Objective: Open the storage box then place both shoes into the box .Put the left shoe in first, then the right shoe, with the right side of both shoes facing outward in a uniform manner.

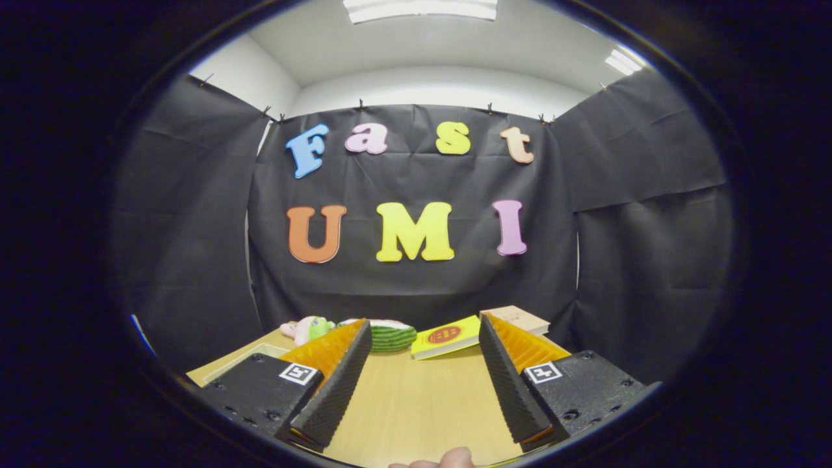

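My gripper (426, 333) stands open above a light wooden table (422, 403), its two fingers spread wide with only bare tabletop between them. Just past the left finger, a pale flat edge (244, 361) lies on the table; I cannot tell what it is.
Beyond the fingers at the table's far edge lie a yellow book (445, 338), a tan book (517, 318) behind it, a watermelon-slice plush (390, 335) and a pink-and-green soft toy (305, 328). A fingertip of a person's hand (448, 460) shows close below the fingers.
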`<state>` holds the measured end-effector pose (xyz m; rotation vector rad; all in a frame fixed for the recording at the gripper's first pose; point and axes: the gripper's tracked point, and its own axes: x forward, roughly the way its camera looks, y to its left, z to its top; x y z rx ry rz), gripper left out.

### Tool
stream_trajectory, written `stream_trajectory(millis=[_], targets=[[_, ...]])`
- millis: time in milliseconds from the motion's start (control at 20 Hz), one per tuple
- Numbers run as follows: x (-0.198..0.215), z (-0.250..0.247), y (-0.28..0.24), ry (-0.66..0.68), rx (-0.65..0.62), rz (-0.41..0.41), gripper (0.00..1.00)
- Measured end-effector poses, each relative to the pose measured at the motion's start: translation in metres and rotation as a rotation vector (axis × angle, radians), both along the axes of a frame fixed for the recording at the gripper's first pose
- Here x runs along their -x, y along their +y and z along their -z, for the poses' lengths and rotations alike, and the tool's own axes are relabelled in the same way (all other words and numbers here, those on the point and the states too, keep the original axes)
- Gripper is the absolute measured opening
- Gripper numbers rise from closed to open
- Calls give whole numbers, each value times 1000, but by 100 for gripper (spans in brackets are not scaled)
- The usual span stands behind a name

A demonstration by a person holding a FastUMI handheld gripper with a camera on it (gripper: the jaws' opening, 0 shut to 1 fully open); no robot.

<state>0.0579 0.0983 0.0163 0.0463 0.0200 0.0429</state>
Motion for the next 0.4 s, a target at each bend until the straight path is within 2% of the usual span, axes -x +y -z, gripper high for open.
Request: stream_trajectory(millis=[400], targets=[[-1,6,-1,7,-5,5,100]])
